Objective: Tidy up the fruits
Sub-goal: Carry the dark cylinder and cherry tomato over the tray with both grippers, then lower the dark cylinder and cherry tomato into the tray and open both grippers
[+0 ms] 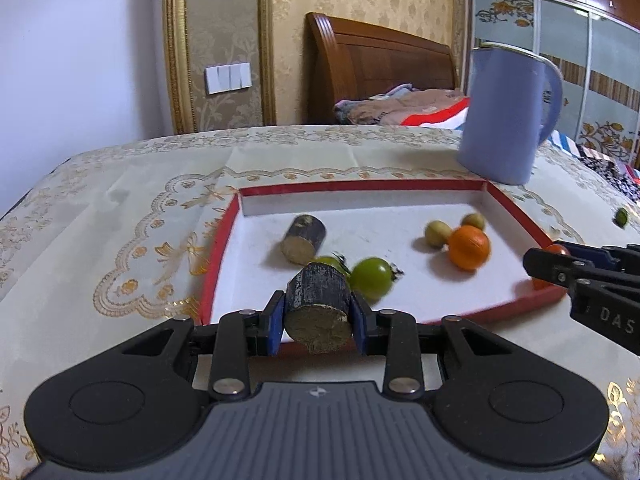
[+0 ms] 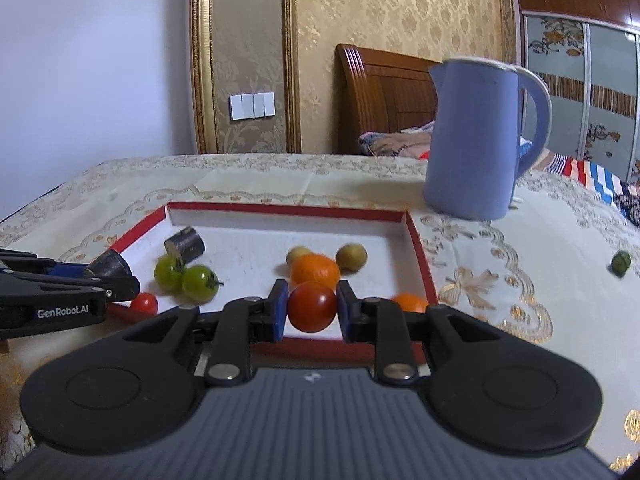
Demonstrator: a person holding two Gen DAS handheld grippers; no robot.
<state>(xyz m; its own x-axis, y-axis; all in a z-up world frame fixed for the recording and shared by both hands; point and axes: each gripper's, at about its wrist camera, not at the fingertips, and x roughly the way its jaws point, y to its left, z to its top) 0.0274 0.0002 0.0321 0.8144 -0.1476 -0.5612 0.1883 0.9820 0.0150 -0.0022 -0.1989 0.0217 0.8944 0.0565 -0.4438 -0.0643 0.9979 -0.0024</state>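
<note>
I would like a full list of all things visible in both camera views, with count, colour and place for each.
tray: 1, red rim, white inside, on the tablecloth
dark sugarcane pieces: 2, one lying in the tray's far left, one held by the left hand-held gripper
green tomatoes: 2, touching, left part of tray
yellow-green small fruits: 2, behind the orange
oranges: 2, one mid-tray, one near right corner
red tomatoes: 2, one in the right hand-held gripper, one at near left rim
small green fruit: 1, on cloth, right of tray
jug: 1, blue, behind tray
left hand-held gripper: black, blue pads
right hand-held gripper: same
</note>
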